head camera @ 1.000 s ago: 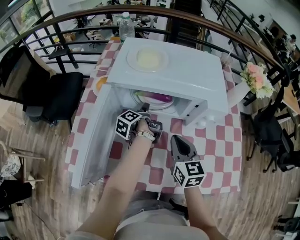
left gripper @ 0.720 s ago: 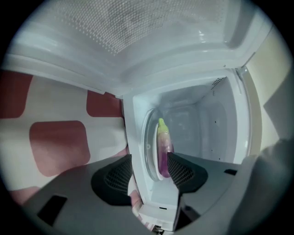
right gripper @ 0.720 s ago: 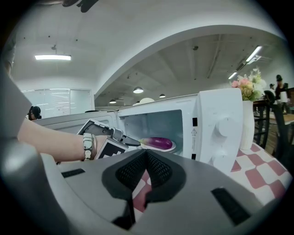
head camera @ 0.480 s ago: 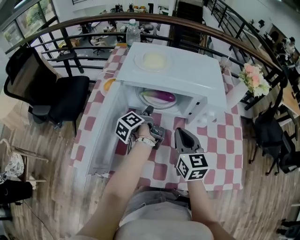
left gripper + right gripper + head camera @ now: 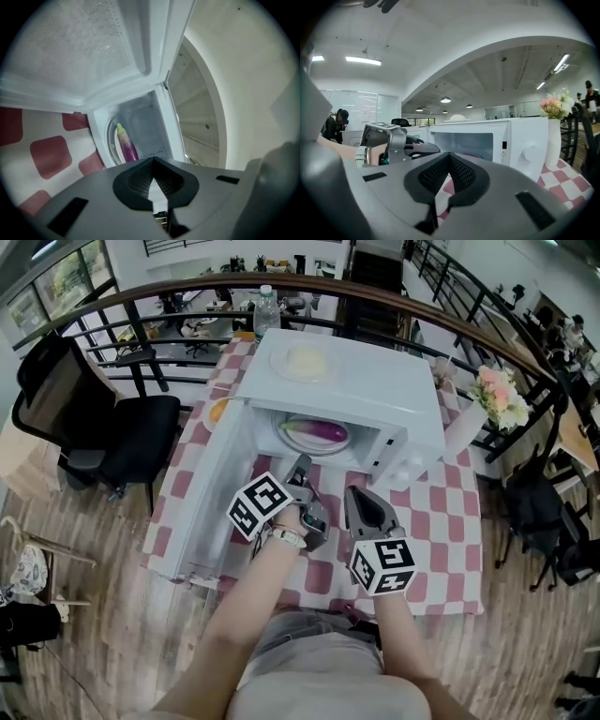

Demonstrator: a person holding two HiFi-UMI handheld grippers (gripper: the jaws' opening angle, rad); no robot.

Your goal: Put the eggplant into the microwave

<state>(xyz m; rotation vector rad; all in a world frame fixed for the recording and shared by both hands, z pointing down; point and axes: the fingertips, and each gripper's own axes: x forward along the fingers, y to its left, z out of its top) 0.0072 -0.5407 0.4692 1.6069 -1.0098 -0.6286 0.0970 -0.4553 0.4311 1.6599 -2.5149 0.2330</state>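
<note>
Eggplant (image 5: 323, 432) is in, lying on the turntable plate (image 5: 309, 448) inside the microwave (image 5: 375, 381), straight ahead of the left gripper (image 5: 301, 465), whose jaws are pressed together on nothing. The right gripper (image 5: 355, 498) beside it is likewise closed and empty. The open door (image 5: 202, 502) stands just left of the left gripper — swung carelessly, it could clip that gripper or jolt the dish (image 5: 305, 360) on top. A vase of flowers (image 5: 495, 397) stands well off beyond the right gripper — no obstacle.

— What do the grippers look like?
— Left gripper (image 5: 302, 465) and right gripper (image 5: 354, 495): grey shells, black ribbed pads (image 5: 462, 176), each carrying a white cube (image 5: 257, 506) with black square markers.
— And clothing?
— White wristband (image 5: 289, 537) just behind the left cube; pale grey garment (image 5: 309, 643).
</note>
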